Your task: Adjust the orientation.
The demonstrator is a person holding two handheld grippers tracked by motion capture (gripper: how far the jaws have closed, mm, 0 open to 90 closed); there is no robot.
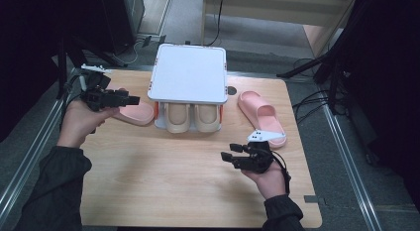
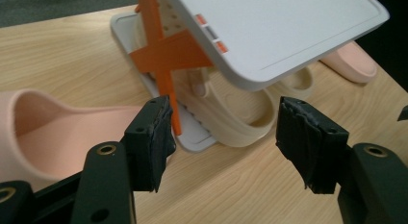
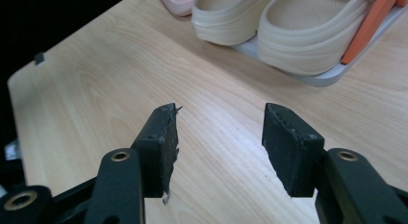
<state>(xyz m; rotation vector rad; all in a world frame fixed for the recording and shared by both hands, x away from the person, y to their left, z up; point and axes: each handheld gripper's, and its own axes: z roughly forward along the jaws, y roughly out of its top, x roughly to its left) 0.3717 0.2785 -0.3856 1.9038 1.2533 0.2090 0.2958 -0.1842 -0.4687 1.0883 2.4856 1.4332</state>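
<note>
A white two-tier shoe rack with orange cross braces stands at the back middle of the wooden table. A pair of beige clogs sits on its lower shelf. One pink slipper lies on the table left of the rack, another pink slipper to its right. My left gripper hovers over the left slipper's heel end, open and with nothing between its jaws. My right gripper stands open over bare wood in front of the rack, near the right slipper's toe.
The table's front half is bare wood. Metal rails run along both sides of the table, and dark stands and cables sit off its right edge. The rack's top shelf overhangs the clogs.
</note>
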